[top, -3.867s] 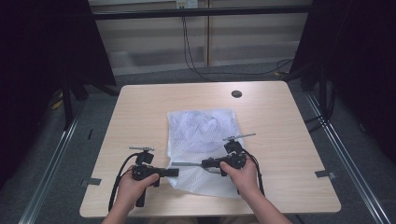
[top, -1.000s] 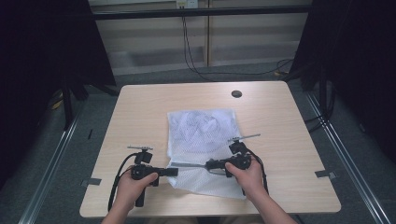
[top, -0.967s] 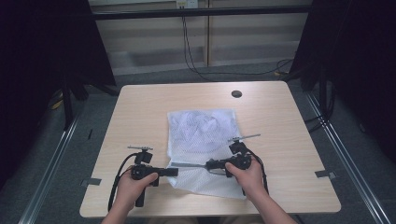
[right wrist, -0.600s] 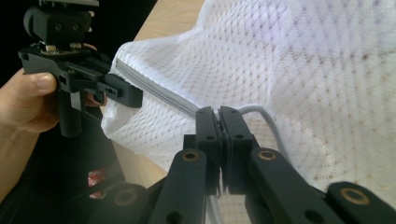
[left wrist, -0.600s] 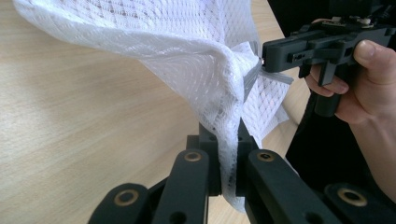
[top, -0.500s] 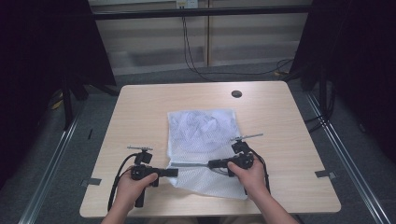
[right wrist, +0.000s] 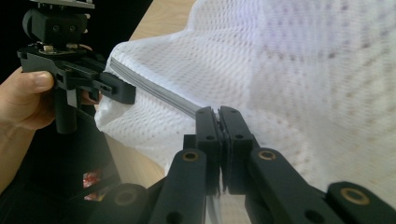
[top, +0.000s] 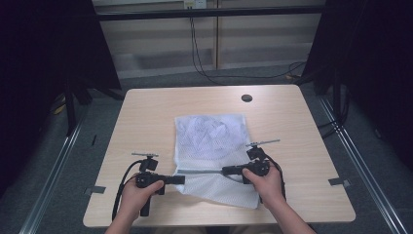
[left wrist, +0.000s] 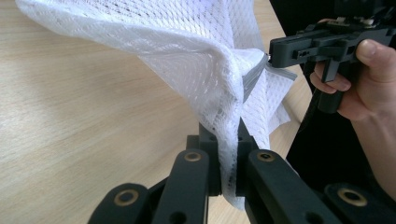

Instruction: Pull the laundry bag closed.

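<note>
Shifted slightly rightward, right gripper (top: 225,170) clamped on grey zipper edge (top: 202,171) of white mesh laundry bag (top: 214,141), left gripper (top: 181,179) pinching its mesh, zipper taut between.

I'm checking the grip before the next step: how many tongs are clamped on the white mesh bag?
2. The left tongs pinch the white mesh bag at its near left edge; the right tongs grip its grey zipper band further right.

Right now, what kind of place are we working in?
Probably a lab recording station, not a home: a bare wooden table ringed by dark curtains, cables trailing across the grey floor, and a white mesh bag as the workpiece.
</note>
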`<state>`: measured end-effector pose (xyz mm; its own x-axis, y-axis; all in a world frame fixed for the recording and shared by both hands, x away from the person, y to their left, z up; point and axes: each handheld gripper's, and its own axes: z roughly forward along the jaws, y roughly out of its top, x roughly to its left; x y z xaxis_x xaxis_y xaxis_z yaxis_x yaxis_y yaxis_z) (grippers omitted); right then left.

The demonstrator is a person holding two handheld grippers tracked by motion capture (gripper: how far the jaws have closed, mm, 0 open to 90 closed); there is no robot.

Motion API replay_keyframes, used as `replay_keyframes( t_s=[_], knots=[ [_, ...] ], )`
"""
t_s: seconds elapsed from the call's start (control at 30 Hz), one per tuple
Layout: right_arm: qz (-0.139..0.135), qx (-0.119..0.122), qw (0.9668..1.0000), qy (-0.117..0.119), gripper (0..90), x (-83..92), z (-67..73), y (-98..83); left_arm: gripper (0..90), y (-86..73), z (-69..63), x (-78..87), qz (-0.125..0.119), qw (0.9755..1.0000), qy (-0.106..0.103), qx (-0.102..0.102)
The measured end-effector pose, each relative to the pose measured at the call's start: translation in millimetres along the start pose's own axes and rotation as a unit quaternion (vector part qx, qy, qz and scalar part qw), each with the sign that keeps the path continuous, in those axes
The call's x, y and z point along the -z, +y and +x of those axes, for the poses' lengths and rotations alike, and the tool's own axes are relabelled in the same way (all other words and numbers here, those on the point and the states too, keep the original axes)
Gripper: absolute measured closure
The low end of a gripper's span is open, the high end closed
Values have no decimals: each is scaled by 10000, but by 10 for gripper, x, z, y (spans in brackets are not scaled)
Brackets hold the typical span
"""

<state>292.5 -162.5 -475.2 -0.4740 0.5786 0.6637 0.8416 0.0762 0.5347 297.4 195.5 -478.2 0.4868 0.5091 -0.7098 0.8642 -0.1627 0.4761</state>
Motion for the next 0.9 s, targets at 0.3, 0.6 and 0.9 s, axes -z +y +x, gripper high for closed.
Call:
replay_keyframes(
  t_s=[0.3,0.6,0.9],
  knots=[
    [-27,-34,10000,-80,876,78,-39,-2,887,5,7,14,-29,10000,-27,58],
    [-93,-72,9998,-151,876,112,-66,6,888,2,21,44,-63,10000,-2,61],
    [-86,-55,9999,-126,876,159,-75,5,887,7,22,63,-78,9999,27,93]
  ],
)
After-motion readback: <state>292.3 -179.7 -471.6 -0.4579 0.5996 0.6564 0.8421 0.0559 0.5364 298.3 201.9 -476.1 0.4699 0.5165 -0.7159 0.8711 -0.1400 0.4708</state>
